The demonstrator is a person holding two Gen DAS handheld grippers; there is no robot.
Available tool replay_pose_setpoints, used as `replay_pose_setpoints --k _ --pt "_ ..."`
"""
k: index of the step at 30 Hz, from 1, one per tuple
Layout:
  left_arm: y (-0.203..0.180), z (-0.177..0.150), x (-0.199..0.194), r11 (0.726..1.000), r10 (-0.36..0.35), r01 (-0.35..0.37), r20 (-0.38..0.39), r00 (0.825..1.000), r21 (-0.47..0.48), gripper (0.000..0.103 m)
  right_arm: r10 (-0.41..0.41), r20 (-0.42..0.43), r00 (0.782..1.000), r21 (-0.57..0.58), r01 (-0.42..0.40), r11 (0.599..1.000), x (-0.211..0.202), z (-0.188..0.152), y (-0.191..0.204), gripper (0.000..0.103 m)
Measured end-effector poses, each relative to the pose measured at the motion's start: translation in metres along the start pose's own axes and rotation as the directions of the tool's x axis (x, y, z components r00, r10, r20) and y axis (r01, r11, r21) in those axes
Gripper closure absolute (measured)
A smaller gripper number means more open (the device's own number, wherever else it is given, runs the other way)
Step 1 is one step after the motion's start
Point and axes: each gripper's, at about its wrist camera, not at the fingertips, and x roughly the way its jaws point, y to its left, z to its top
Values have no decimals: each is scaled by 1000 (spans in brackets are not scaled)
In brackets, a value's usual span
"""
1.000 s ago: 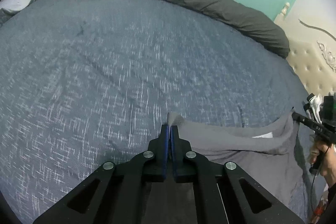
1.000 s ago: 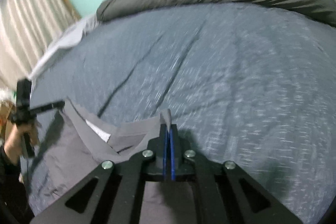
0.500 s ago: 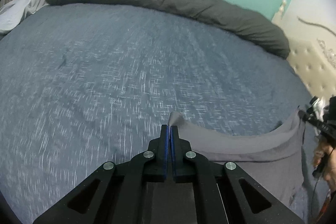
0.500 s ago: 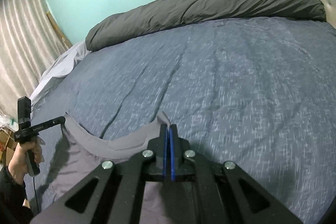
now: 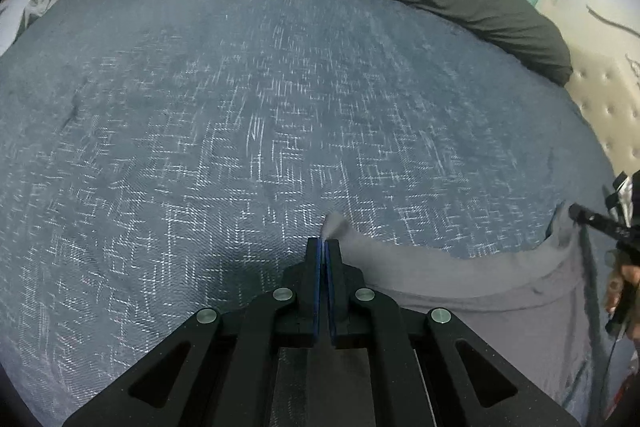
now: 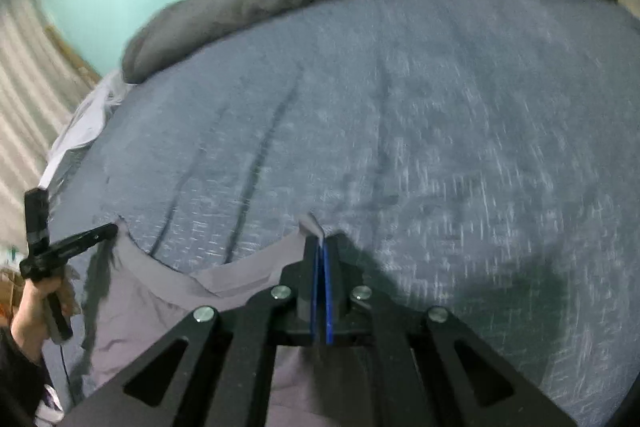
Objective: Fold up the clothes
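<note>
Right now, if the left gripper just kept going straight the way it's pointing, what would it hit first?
Most likely the blue-grey bedspread. The left gripper, shut on a corner of the grey garment, points down at bare bedspread just ahead of its tips. Nothing else shows in that line, though depth is hard to judge.

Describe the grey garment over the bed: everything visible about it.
The grey garment is plain, thin, soft-looking cloth with no print visible. Two of its corners are pinched: one in the shut left tongs, the other in the shut right tongs. A small tip of cloth pokes out past each pair. The edge between them sags in a shallow curve, and the rest falls toward the cameras over the blue patterned bedspread. What kind of garment it is cannot be told.
</note>
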Motion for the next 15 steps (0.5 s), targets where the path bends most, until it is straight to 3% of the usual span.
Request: replay_pose_setpoints --k 2,3,5,10,15 --pt "6 0 -10 1000 -3 3 15 1000 -10 96 -1 16 1000 33 1 999 -8 0 -6 94" --pt "9 -1 -17 1000 2 -1 24 1000 -15 94 -3 30 1000 41 2 999 -14 0 -8 79" --pt "16 -8 -34 999 -3 4 32 999 -32 91 -4 56 998 61 0 998 -31 -5 -14 62" --pt "20 -49 -76 1000 9 -8 41 999 -19 89 43 101 994 162 -59 985 -76 -52 -22 62" --pt "16 -104 -95 994 -33 34 10 999 -100 88 71 99 993 260 -94 961 -109 -123 -20 62"
